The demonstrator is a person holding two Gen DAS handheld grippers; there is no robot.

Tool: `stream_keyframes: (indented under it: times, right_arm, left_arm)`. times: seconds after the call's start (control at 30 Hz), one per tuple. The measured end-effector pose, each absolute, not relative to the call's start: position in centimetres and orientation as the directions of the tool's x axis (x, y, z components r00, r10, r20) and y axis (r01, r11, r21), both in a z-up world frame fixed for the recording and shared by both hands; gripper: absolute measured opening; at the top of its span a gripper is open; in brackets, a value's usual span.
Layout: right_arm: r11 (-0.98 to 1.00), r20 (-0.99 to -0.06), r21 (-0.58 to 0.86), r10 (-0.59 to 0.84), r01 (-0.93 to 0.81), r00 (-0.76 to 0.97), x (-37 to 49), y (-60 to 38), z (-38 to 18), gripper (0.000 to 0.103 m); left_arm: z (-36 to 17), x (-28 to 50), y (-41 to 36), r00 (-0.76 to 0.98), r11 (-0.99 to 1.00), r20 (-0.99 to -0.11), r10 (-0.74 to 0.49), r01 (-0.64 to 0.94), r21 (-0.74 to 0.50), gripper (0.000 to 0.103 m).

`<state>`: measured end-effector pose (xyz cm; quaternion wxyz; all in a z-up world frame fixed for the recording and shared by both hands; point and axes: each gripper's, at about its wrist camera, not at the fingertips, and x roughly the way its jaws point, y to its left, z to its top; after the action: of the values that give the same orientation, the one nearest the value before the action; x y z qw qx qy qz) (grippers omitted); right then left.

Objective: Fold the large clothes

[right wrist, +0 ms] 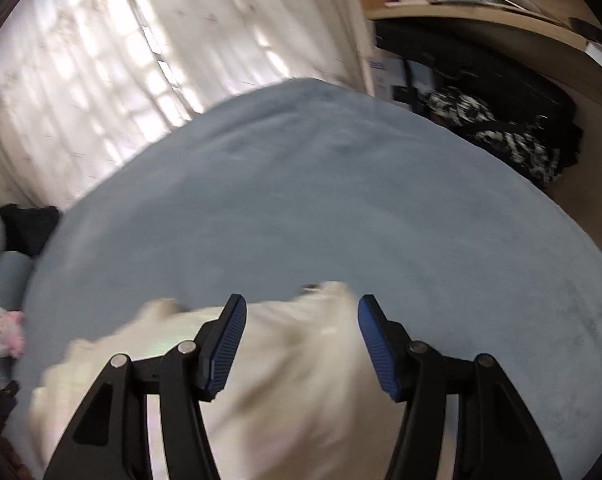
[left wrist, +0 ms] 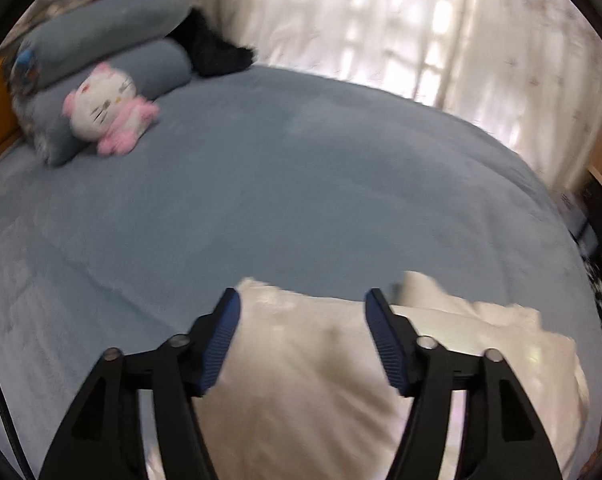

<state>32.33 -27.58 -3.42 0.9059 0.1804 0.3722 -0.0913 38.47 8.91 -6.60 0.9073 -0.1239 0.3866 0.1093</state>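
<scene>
A cream-white garment lies crumpled on the near part of a blue-grey bed. My left gripper is open and hovers over the garment's far edge, holding nothing. The garment also shows blurred in the right wrist view, on the same bed. My right gripper is open above the garment's far right part, empty.
Two blue-grey pillows and a pink-white plush cat sit at the bed's far left, with a black item behind. Curtains hang beyond the bed. A desk and dark patterned bags stand right.
</scene>
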Motion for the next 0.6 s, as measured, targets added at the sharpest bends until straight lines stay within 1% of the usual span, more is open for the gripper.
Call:
stream_keyframes:
  times: [0.03,0.1,0.23,0.33,0.37,0.43,0.5,0.6]
  right_arm:
    - [0.922,-0.699,0.273,-0.007,0.275,0.715,32.3,-26.5,-2.9,0.059]
    - [0.930,-0.685,0.294,0.044,0.220,0.727,32.0,-24.0,-2.4,0.059]
    - [0.954,-0.686,0.273,0.103,0.124,0.720,31.9,-19.0,-3.2,0.060]
    - [0.968,-0.706,0.240,0.121,0.075,0.698,31.9,-15.7,-5.2,0.060]
    - [0.970,-0.711,0.234,0.123,0.068,0.692,31.9,-15.1,-5.8,0.060]
    - [0.981,-0.722,0.189,0.103,0.053,0.684,31.8,-13.8,-7.3,0.060]
    - [0.988,-0.716,0.148,0.081,0.037,0.693,31.4,-13.1,-8.2,0.060]
    - [0.986,-0.726,0.164,0.097,0.035,0.680,31.7,-13.3,-9.5,0.062]
  left_arm:
    - [-6.3,38.2,8.0,0.680,0.953,-0.726,0.099,-0.276,-0.128,0.070]
    - [-5.9,37.5,5.4,0.693,0.968,-0.716,0.081,-0.226,-0.109,0.070]
    - [-6.8,36.3,0.3,0.708,0.989,-0.706,0.033,-0.126,-0.080,0.070]
    - [-8.1,35.8,-3.0,0.702,0.996,-0.711,0.041,-0.082,-0.023,0.070]
    - [-8.6,35.7,-3.8,0.697,0.997,-0.716,0.031,-0.068,-0.022,0.070]
    - [-9.8,35.8,-5.0,0.686,0.999,-0.727,0.022,-0.048,-0.015,0.070]
    - [-10.8,35.7,-5.5,0.699,0.999,-0.714,0.046,-0.047,0.019,0.070]
    - [-12.2,36.2,-5.6,0.694,0.998,-0.717,0.068,-0.054,0.041,0.080]
